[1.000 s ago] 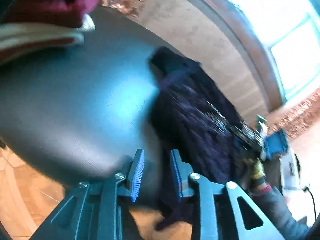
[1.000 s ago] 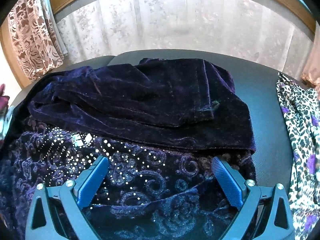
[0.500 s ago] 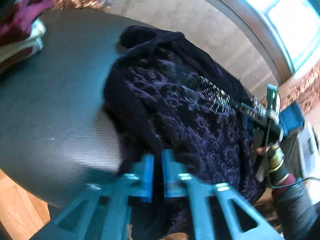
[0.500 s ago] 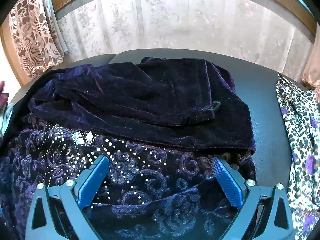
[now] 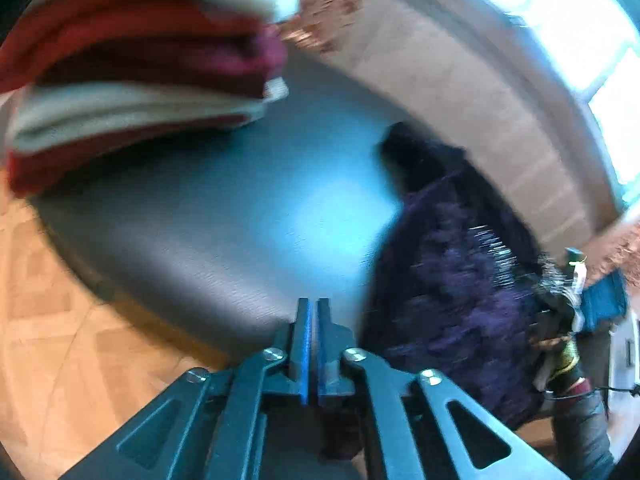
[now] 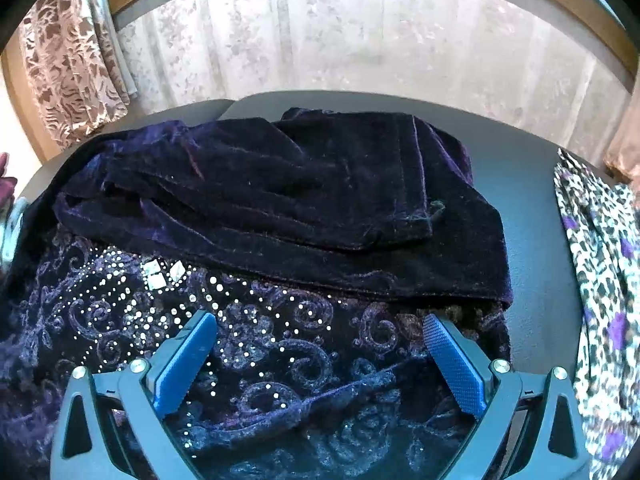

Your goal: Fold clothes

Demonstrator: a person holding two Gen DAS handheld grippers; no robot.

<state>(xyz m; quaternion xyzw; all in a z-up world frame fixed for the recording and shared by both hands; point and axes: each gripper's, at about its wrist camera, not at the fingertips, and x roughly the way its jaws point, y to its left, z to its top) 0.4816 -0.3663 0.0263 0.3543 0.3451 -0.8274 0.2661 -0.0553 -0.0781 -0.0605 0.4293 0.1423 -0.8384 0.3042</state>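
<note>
A dark purple velvet garment (image 6: pixel 280 208) with swirl embroidery and small studs lies partly folded on a dark round table (image 6: pixel 528 184). My right gripper (image 6: pixel 320 344) is open, low over the garment's embroidered near part. In the blurred left wrist view the same garment (image 5: pixel 452 292) lies on the right of the table (image 5: pixel 240 216). My left gripper (image 5: pixel 312 312) is shut, with nothing visible between its pads, at the table's near edge, left of the garment. The right gripper also shows in the left wrist view (image 5: pixel 576 300), at the garment's far side.
A stack of folded red and white clothes (image 5: pixel 132 84) lies at the table's far left. A leopard-print cloth with purple spots (image 6: pixel 600 280) lies on the right of the table. Curtains (image 6: pixel 360 40) hang behind. Wooden floor (image 5: pixel 60 340) lies below the table edge.
My left gripper closed from open, went onto the garment's edge half a second ago, and now has swung left, away from it. The right gripper has stayed open and still.
</note>
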